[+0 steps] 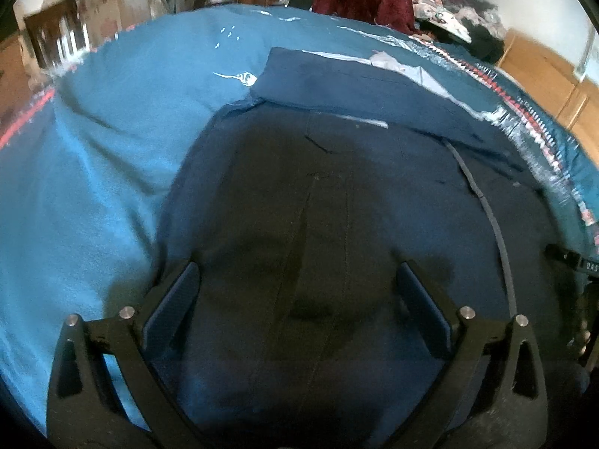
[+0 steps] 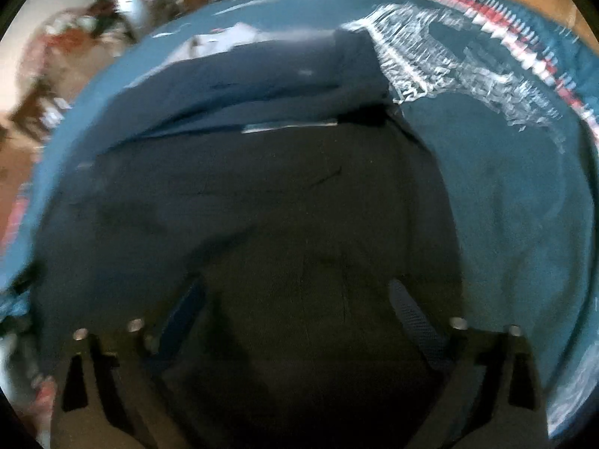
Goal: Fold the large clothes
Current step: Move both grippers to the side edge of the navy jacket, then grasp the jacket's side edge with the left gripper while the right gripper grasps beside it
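We list, left to right: teal blanket (image 1: 93, 157), spread flat, with a red-and-white patterned border at 2 o'clock; left gripper (image 1: 297, 284), fingers spread wide, holding nothing, poised over dark navy garment (image 1: 337, 194), which lies on the blanket at centre, its far portion folded over toward 12 o'clock; right gripper (image 2: 299, 299), likewise spread and empty above the same garment, view blurred.
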Demonstrator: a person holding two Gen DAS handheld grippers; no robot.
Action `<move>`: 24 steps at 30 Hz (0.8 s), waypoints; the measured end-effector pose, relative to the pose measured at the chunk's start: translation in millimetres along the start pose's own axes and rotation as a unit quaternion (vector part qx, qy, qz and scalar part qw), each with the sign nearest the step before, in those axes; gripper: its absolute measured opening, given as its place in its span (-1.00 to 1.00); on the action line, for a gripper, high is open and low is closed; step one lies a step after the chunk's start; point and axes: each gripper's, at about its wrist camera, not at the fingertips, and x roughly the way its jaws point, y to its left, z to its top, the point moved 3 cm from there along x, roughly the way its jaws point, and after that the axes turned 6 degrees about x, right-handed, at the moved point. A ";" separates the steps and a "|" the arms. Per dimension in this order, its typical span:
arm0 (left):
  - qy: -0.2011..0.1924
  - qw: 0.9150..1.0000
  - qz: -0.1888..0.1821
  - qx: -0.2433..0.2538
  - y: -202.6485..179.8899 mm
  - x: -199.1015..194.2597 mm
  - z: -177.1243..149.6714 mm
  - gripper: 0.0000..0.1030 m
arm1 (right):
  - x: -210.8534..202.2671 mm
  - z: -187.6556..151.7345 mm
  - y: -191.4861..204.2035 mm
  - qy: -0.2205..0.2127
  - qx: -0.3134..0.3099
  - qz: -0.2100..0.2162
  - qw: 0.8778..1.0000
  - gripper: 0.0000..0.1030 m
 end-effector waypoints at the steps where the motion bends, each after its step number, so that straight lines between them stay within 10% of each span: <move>1: -0.010 1.000 0.005 -0.009 8.2 -10.0 1.4 0.99 | -13.7 -2.0 -8.2 0.004 0.005 0.027 1.000 0.84; 6: -0.082 0.989 -0.012 -0.122 83.2 -78.2 -4.2 0.99 | -71.1 -30.5 -76.0 0.036 0.041 0.119 0.991 0.86; 10: -0.094 0.969 -0.100 -0.206 122.6 -100.2 -26.9 0.99 | -69.2 -65.9 -106.6 0.071 0.069 0.135 0.986 0.71; 15: -0.060 0.977 -0.144 -0.144 82.6 -97.5 -44.4 0.99 | -50.7 -91.8 -98.7 0.091 0.088 0.173 0.977 0.70; 24: -0.036 0.971 -0.159 -0.177 97.6 -88.0 -62.4 0.98 | -23.9 -101.3 -85.9 0.114 0.056 0.155 0.980 0.61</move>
